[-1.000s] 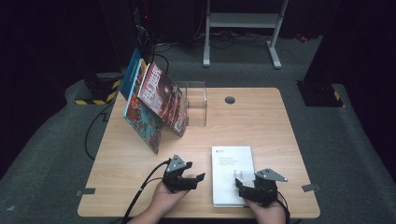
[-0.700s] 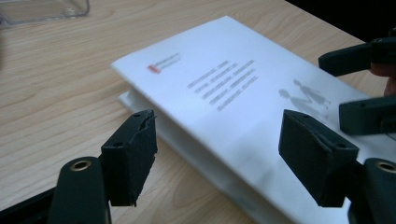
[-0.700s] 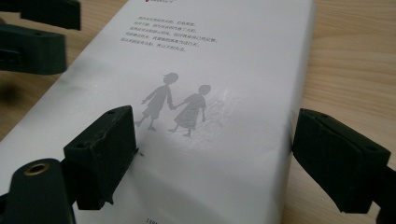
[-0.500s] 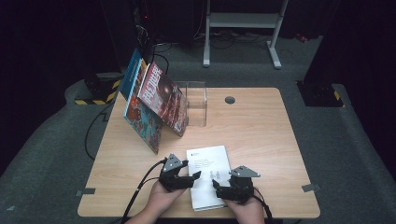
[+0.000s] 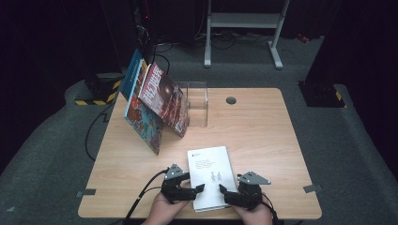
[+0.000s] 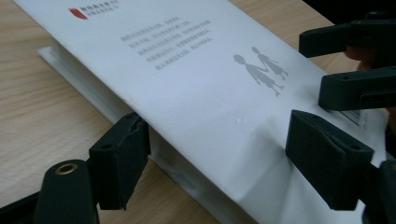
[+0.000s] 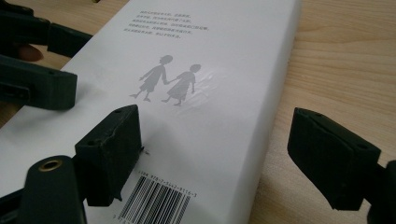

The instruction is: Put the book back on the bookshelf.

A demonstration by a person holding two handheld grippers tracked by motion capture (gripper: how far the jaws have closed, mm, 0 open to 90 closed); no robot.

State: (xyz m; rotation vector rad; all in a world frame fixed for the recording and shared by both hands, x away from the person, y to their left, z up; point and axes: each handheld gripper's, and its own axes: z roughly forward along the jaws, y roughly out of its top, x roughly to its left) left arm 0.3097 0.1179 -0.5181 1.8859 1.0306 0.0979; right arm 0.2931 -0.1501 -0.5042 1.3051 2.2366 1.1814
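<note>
White paperback (image 5: 212, 176) lies flat near your edge of the wooden table (image 5: 263, 136), back cover up with the barcode toward you. Compared with a second ago it's slid left and twisted, then come back closer to straight, so you're basically nudging it into line. Your left gripper (image 5: 199, 189) sits at its left edge, jaws just opening wider and straddling that edge, not pinching it. Your right gripper (image 5: 224, 191) is over the near right corner, jaws closing a bit yet parted, one on the cover and one beyond the edge. My guess: you're lining up a lift toward the clear stand (image 5: 197, 101) by the leaning books (image 5: 157, 105).
</note>
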